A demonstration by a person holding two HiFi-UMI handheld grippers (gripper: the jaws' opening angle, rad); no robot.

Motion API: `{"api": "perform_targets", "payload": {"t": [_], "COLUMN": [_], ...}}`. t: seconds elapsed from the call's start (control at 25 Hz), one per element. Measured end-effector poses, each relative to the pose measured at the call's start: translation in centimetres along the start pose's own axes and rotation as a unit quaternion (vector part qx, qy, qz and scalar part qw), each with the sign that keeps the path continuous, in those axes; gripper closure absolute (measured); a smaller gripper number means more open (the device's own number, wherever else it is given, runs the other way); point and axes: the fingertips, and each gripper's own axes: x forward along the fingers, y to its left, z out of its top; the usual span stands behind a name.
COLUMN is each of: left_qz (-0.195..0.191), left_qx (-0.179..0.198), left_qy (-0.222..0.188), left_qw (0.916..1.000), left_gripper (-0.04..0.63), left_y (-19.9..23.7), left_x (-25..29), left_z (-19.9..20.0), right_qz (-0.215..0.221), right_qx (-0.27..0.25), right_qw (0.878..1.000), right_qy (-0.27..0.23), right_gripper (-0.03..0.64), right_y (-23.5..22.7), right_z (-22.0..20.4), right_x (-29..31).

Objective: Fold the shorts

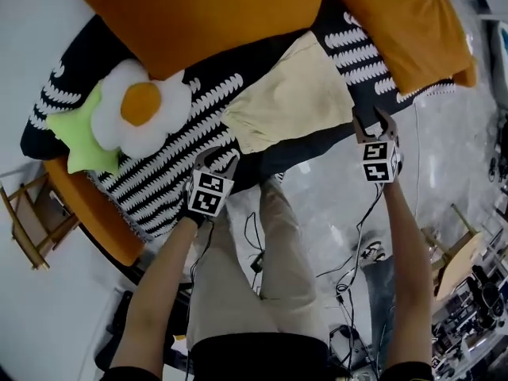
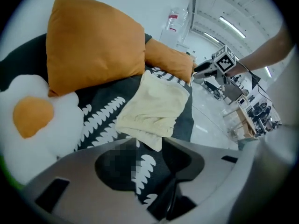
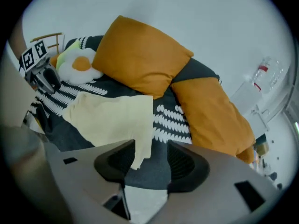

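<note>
Cream shorts [image 1: 290,94] lie folded flat on a black-and-white patterned blanket [image 1: 171,177] near its front edge. My left gripper [image 1: 219,160] hovers over the blanket just in front of the shorts' near-left corner, jaws apart and empty. In the left gripper view the shorts [image 2: 154,108] lie just beyond the left gripper [image 2: 149,146]. My right gripper [image 1: 374,122] stands at the shorts' right corner, jaws apart. In the right gripper view a loose corner of the shorts [image 3: 112,118] shows in the gap of the right gripper [image 3: 152,155], and neither pad presses on it.
Two orange pillows [image 1: 214,14] [image 1: 413,22] lie behind the shorts. A fried-egg plush [image 1: 143,105] and a green star plush [image 1: 83,133] sit at the left. A wooden chair [image 1: 32,221] stands lower left; cables [image 1: 349,276] trail on the floor by the person's legs.
</note>
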Motion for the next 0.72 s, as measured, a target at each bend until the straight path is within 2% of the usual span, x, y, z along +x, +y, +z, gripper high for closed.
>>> {"api": "perform_targets", "payload": {"t": [0.12,0.24,0.28,0.4,0.44,0.52,0.56,0.64,0.72], "left_qz": [-0.017,-0.015,-0.011,0.012,0.016,0.012,0.005,-0.012,-0.024], "left_qx": [-0.006,-0.033,-0.041,-0.077,-0.086,-0.079,-0.067,-0.041,-0.016], "left_qy": [0.022,0.034,0.04,0.059,0.059,0.052,0.046,0.037,0.03], "left_qw": [0.9996,0.9988,0.9983,0.9952,0.9944,0.9955,0.9966,0.9984,0.9992], "left_gripper": [0.4,0.4,0.4,0.402,0.42,0.482,0.529,0.552,0.558], "left_y": [-3.5,-5.3,-5.4,-5.0,-4.9,-5.0,-5.1,-5.2,-5.0], "left_x": [2.4,5.6,6.9,9.9,10.4,10.7,10.4,9.3,8.0], "left_z": [0.4,1.0,0.8,-0.6,-0.8,-0.8,-0.9,-1.6,-1.3], "right_qz": [0.057,0.111,0.124,0.161,0.169,0.182,0.188,0.196,0.199], "right_qx": [0.045,0.068,0.068,0.039,0.028,0.008,-0.002,-0.023,-0.037], "right_qw": [0.997,0.991,0.989,0.985,0.984,0.981,0.98,0.977,0.977], "right_qy": [0.025,0.039,0.042,0.053,0.056,0.064,0.07,0.077,0.072], "right_gripper": [0.431,0.431,0.422,0.339,0.322,0.321,0.338,0.403,0.551], "right_y": [-0.1,-0.2,-0.1,0.6,0.8,1.2,1.5,2.1,1.6], "right_z": [-4.8,-6.4,-6.6,-6.5,-6.6,-7.1,-7.4,-7.8,-7.0], "right_x": [1.3,3.4,4.3,7.3,8.2,9.7,10.1,10.2,9.6]}}
